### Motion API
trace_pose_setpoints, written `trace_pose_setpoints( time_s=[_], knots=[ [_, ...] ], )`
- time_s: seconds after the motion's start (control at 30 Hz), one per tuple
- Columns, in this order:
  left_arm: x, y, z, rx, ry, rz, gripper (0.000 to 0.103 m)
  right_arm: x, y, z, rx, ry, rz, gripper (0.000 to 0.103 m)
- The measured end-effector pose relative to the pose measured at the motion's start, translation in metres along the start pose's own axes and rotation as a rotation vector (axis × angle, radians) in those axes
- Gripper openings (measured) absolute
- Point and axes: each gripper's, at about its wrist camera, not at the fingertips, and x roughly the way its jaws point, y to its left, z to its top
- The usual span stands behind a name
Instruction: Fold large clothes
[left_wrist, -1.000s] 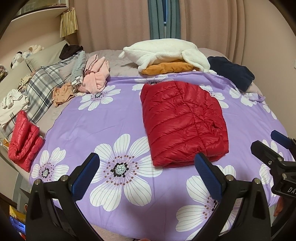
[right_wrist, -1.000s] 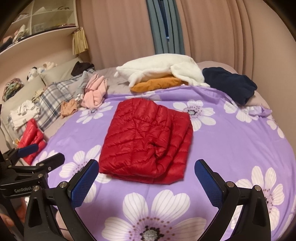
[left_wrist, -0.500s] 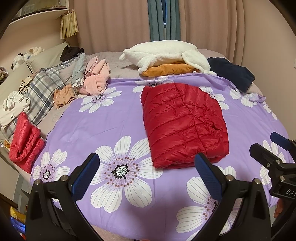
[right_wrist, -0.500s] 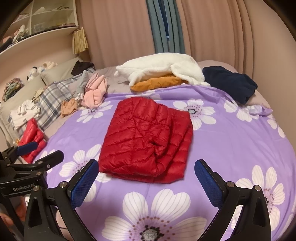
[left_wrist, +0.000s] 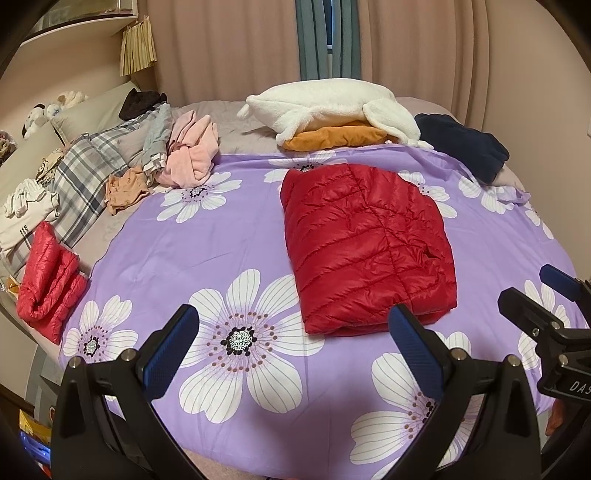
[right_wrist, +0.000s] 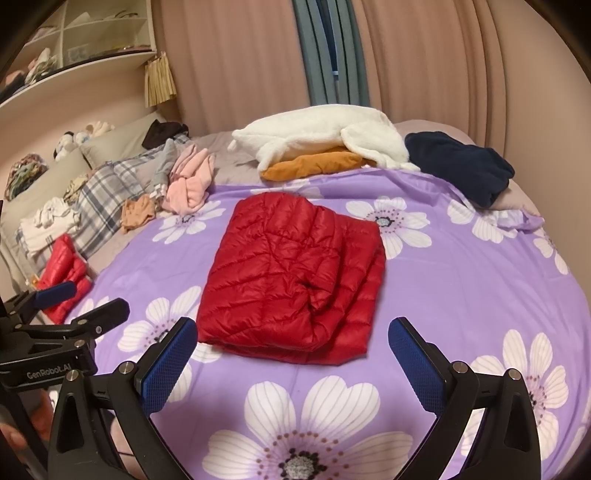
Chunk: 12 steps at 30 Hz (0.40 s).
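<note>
A red quilted puffer jacket (left_wrist: 364, 243) lies folded into a thick rectangle on the purple flowered bedsheet (left_wrist: 207, 240); the right wrist view shows the same jacket (right_wrist: 291, 277) straight ahead. My left gripper (left_wrist: 293, 341) hovers open over the bed's near edge, short of the jacket's near left corner, nothing between its fingers. My right gripper (right_wrist: 293, 352) is open too, just short of the jacket's near edge and not touching it. Each gripper appears at the edge of the other's view.
A second folded red jacket (left_wrist: 46, 286) sits at the bed's left edge. Plaid, pink (left_wrist: 190, 151) and tan clothes pile at the back left. A white fleece (left_wrist: 328, 107) over an orange garment and a navy garment (left_wrist: 465, 146) lie at the back. Shelves (right_wrist: 74, 40) rise on the left.
Both grippers have drifted slightly back and up from the jacket; it sits a little farther away in both views. The jacket has not moved and both grippers stay open.
</note>
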Motion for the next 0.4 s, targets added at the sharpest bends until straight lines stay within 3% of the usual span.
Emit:
trace_pose_setpoints(
  time_s=[0.4],
  knots=[
    [0.0013,-0.003,0.0005,-0.015,0.002,0.004,0.103,0.0003,-0.0007,0.0004,0.0,0.0,0.002,0.102]
  ],
)
